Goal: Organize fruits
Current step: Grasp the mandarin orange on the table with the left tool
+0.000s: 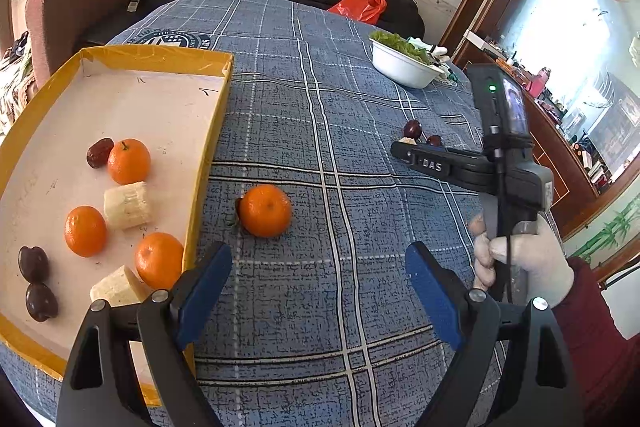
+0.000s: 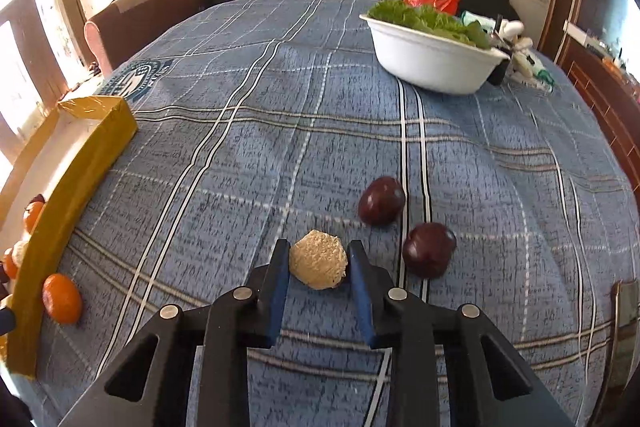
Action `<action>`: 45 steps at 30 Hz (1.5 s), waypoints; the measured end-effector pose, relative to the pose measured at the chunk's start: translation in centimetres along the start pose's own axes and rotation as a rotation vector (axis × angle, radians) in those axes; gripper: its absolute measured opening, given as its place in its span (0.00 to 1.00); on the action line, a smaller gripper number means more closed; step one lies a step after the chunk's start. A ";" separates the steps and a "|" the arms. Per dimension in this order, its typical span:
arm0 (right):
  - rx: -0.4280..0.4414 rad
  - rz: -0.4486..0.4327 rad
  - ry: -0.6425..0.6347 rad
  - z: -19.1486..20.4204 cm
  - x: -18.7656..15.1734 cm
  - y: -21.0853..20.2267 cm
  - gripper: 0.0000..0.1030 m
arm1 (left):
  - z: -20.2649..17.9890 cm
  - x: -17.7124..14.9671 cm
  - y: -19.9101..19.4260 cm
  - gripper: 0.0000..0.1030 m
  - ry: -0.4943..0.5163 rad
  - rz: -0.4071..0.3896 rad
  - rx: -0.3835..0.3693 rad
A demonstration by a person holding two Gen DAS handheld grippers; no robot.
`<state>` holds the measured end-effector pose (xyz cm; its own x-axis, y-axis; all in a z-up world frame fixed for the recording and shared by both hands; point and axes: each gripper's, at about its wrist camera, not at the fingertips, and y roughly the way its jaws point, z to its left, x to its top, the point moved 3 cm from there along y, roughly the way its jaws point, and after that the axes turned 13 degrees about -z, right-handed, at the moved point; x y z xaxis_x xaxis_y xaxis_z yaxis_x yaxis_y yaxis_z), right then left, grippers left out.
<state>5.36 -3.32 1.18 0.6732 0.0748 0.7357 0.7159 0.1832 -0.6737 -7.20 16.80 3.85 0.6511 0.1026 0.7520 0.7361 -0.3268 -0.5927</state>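
Right wrist: right tongs [image 2: 319, 259] clamp banana piece [image 2: 318, 264]; left tongs [image 1: 318, 279] wide, empty.

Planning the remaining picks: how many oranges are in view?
4. Three small round oranges lie in the yellow-rimmed cardboard tray. One sits on the blue plaid cloth beside it. None looks hidden.

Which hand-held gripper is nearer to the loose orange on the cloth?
Left. The left hand-held gripper hangs open just before the orange; the right hand-held gripper, far off, grips a banana piece.
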 end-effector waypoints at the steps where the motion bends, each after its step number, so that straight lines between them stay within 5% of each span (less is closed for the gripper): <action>1: 0.022 0.006 0.017 -0.2 -0.3 -0.5 0.30 | -0.1 0.0 0.1 0.85 0.001 0.000 -0.001; 11: 0.143 -0.034 0.163 -2.6 -3.5 -4.1 0.31 | -2.0 0.6 1.2 0.85 0.118 -0.006 -0.015; 23: 0.199 -0.079 0.301 -5.3 -3.4 -4.6 0.31 | -1.5 0.5 6.7 0.87 0.199 0.111 0.138; 28: 0.190 -0.074 0.304 -5.4 -3.4 -4.4 0.31 | -2.5 0.4 6.0 0.87 0.149 0.111 -0.009; 32: 0.177 -0.076 0.276 -5.1 -3.4 -4.4 0.31 | -3.3 -0.1 5.4 0.87 0.167 0.101 -0.031; 45: 0.182 -0.064 0.280 -5.2 -3.5 -4.1 0.31 | -2.5 0.1 7.9 0.87 0.219 0.105 0.113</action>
<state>1.01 -9.46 0.96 0.6706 -0.2104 0.7114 0.7307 0.3529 -0.5844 -1.83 11.88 -0.03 0.6781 -0.1363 0.7222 0.6909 -0.2169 -0.6896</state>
